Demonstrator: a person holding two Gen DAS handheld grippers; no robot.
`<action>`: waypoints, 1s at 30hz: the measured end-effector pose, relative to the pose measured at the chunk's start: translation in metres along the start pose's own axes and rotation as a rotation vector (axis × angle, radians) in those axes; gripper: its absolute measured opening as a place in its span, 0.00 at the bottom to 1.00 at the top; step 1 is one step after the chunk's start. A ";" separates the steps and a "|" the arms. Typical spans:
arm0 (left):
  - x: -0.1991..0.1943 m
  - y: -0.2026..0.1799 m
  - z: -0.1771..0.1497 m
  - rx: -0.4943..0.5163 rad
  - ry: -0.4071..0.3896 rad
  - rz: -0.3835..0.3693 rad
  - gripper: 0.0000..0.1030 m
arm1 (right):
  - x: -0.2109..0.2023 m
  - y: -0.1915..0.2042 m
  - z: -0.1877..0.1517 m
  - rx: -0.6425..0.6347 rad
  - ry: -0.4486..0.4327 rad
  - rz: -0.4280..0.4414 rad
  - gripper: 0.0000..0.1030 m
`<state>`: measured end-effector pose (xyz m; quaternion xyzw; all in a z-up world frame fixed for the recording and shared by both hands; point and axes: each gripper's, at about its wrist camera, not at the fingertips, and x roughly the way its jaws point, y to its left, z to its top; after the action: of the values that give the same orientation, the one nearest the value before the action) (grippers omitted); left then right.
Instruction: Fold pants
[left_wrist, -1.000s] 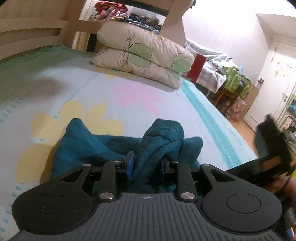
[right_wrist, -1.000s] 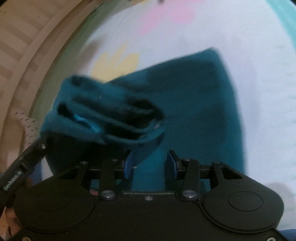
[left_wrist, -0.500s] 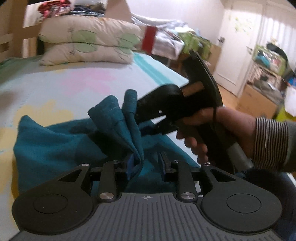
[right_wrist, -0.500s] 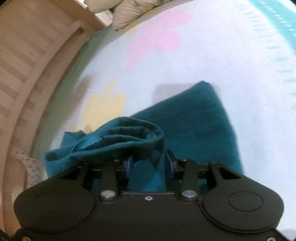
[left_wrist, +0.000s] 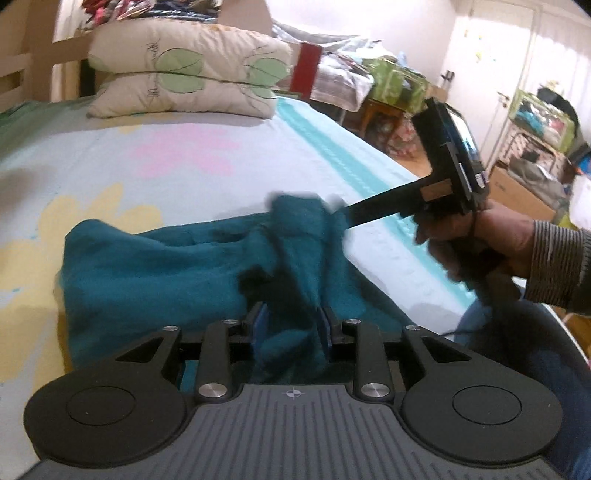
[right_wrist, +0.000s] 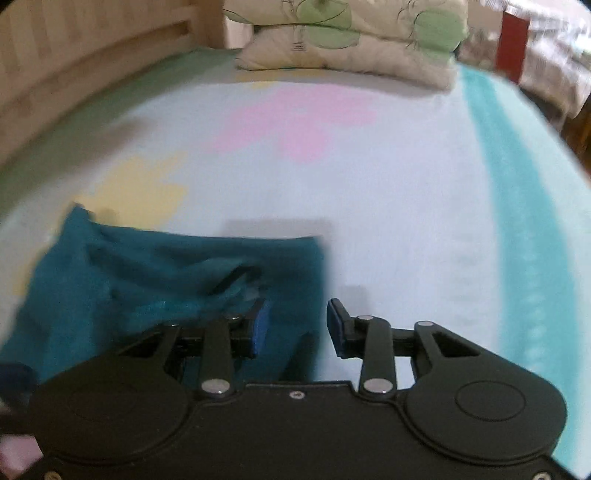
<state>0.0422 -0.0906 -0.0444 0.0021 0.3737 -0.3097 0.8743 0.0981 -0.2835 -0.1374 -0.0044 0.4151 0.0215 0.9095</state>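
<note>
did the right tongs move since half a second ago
Yes. In the left wrist view the right tongs have pulled back toward the bed's teal stripe, off the bunched-up pants. Their jaws have been closing, but fabric lies loose between them.

Left tongs (left_wrist: 291, 326) around teal pants (left_wrist: 155, 266)

One pair of teal pants (left_wrist: 155, 273), two stacked pillows (left_wrist: 184, 85), two grippers (left_wrist: 291, 328), one bed (left_wrist: 221, 162)

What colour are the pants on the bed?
Dark teal pants, clearest in the left wrist view.
</note>
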 end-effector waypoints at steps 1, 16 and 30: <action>0.000 0.002 0.000 -0.004 0.002 0.005 0.27 | -0.001 -0.006 0.003 0.017 0.001 -0.020 0.44; 0.015 0.052 -0.032 -0.284 0.182 0.031 0.27 | 0.013 -0.015 -0.001 0.351 0.173 0.335 0.59; 0.013 0.044 -0.036 -0.232 0.166 0.077 0.28 | 0.029 -0.011 -0.030 0.412 0.252 0.453 0.61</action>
<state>0.0497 -0.0534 -0.0893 -0.0591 0.4777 -0.2296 0.8459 0.0952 -0.2947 -0.1788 0.2696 0.5105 0.1381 0.8048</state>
